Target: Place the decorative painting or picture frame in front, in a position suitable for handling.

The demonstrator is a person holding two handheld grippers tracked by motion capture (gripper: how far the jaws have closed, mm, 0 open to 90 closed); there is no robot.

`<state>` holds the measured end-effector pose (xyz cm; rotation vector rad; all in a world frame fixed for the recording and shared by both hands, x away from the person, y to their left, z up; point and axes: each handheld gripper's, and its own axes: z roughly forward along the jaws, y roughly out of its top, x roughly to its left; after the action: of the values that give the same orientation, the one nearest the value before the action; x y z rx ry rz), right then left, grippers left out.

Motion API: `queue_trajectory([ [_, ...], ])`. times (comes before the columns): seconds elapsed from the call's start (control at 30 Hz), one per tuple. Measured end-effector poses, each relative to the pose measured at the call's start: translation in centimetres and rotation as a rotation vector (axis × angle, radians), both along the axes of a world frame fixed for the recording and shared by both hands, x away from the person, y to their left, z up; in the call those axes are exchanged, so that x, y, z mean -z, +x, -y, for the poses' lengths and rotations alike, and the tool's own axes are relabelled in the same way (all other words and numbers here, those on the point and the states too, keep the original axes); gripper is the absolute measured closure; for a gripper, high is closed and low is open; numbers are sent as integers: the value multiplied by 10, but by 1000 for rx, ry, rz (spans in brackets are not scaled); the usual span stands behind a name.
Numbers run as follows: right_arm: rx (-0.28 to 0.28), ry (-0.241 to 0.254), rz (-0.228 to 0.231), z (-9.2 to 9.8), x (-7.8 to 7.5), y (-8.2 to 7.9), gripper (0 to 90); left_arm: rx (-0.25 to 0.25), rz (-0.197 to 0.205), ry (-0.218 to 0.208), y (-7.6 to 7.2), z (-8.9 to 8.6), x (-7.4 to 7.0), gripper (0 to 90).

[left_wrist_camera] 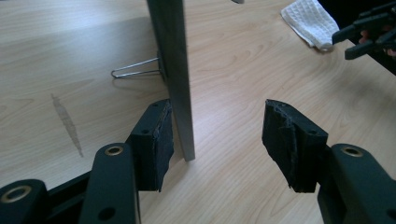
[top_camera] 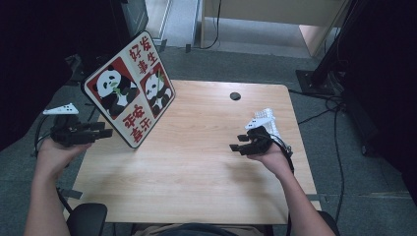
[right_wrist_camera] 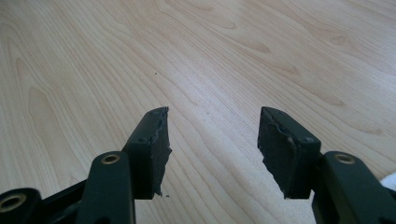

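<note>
Tongs first: we are holding the left tongs [left_wrist_camera: 217, 144] spread wide at the desk's [top_camera: 206, 167] left edge, and the panda board [top_camera: 129, 88] is standing between their pads, its grey edge just beside one pad; we cannot tell whether that pad is touching it. We are seeing the board standing tilted at the desk's far left corner, propped on a wire stand [left_wrist_camera: 135, 71]. We are keeping the right tongs [right_wrist_camera: 212, 140] spread too, with nothing between them, hovering over bare wood near a white cloth [top_camera: 266, 122].
</note>
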<state>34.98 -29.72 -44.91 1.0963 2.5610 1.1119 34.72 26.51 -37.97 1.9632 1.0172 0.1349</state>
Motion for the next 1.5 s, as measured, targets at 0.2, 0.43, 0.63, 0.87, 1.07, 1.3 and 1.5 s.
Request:
queue_trajectory([
  [0.2, -6, -2, -4, -1, 0, -1, 432, -19, 10, -10, 9, -1, -8, 431],
  [0.43, 0, -3, -4, 0, 0, 0, 431, -29, 20, -29, 21, -3, -24, 461],
  [0.63, 3, -1, -2, 1, 0, 0, 430, -52, 34, -25, 32, -4, -45, 467],
  [0.87, -1, -9, -4, 0, 1, 0, 429, -65, 33, -15, 46, -2, -65, 487],
  [1.07, 0, -12, -9, 0, 1, -1, 427, -72, 33, 2, 60, 1, -81, 496],
  [1.3, 1, -11, -10, 0, 1, 0, 426, -74, 30, 29, 72, 7, -97, 502],
  [1.5, -10, -17, -12, -1, 2, 0, 424, -69, 2, 45, 86, 9, -107, 501],
])
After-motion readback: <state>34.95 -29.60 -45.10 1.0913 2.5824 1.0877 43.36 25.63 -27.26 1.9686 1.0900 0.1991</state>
